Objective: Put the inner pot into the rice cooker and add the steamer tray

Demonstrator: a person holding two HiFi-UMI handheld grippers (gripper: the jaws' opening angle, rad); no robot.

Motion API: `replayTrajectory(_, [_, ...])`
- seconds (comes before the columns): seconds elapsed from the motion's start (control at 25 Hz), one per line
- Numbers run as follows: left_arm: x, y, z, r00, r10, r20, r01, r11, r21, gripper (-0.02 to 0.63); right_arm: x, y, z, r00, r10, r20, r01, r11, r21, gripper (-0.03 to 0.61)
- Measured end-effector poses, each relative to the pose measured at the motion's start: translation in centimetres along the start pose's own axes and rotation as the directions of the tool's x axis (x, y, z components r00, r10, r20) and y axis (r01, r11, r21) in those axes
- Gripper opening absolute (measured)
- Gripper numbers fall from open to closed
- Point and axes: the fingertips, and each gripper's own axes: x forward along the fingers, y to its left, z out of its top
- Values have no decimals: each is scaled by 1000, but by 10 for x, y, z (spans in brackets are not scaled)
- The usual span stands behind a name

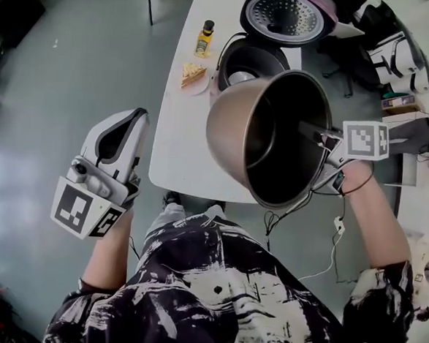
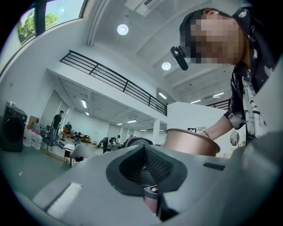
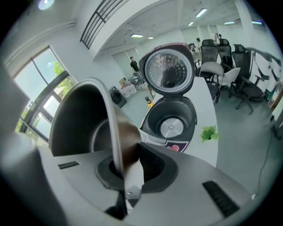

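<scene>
Step in hand: carrying the inner pot (image 1: 272, 138) to the rice cooker (image 1: 253, 60). I judge the first half of the task is under way and nothing is seated yet.
Right gripper (image 1: 320, 143): jaws pinched tight on the pot's rim, one inside the wall and one outside, as the right gripper view shows plainly.
Inner pot: held up in the air between me and the cooker, tipped so its mouth faces the head camera, clear of the cooker.
Rice cooker: on the tabletop (image 1: 176, 142) beyond the pot, lid (image 1: 286, 17) swung up, cavity empty with the heating plate showing at the bottom.
Left gripper (image 1: 134, 117): out to the left over the floor, well apart from everything. Its jaws look closed on nothing, though its own view gives me a poor angle on them.
Steamer tray: I cannot find it in any view.
Other things: a small bottle (image 1: 204, 38) and a plate of food (image 1: 193, 75) left of the cooker, out of the path.
Next move: I would level the pot so its base faces down, centre it over the cavity, then lower it straight.
Risk: a one-sided rim grip may let the pot swing or catch the cooker's lip.
</scene>
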Motion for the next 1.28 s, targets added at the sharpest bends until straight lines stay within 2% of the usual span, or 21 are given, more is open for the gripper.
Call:
replayTrajectory(0.12, [3, -3, 0, 1000, -6, -9, 6, 1000, -7, 5, -19, -25, 45, 997, -51, 58, 50, 999, 12, 9])
replayTrajectory(0.28, [10, -7, -4, 1000, -11, -17, 11, 1000, -9, 5, -25, -76, 96, 983, -160, 91, 161, 987, 1, 9])
replayTrajectory(0.44, [12, -12, -10, 999, -6, -38, 6, 1000, -9, 5, -1, -117, 122, 981, -173, 86, 170, 985, 40, 9])
replayTrajectory(0.64, [13, -10, -17, 998, 16, -62, -17, 1000, -11, 5, 37, -162, 132, 977, -207, 43, 202, 975, 94, 9])
replayTrajectory(0.92, [12, -2, -26, 995, 44, -90, -46, 999, -22, 5, 95, -192, 130, 975, -223, -23, 224, 963, 153, 11])
replayTrajectory(1.28, [15, 6, -36, 992, 68, -110, -71, 997, -29, 5, 127, -219, 122, 963, -252, -98, 265, 951, 160, 11])
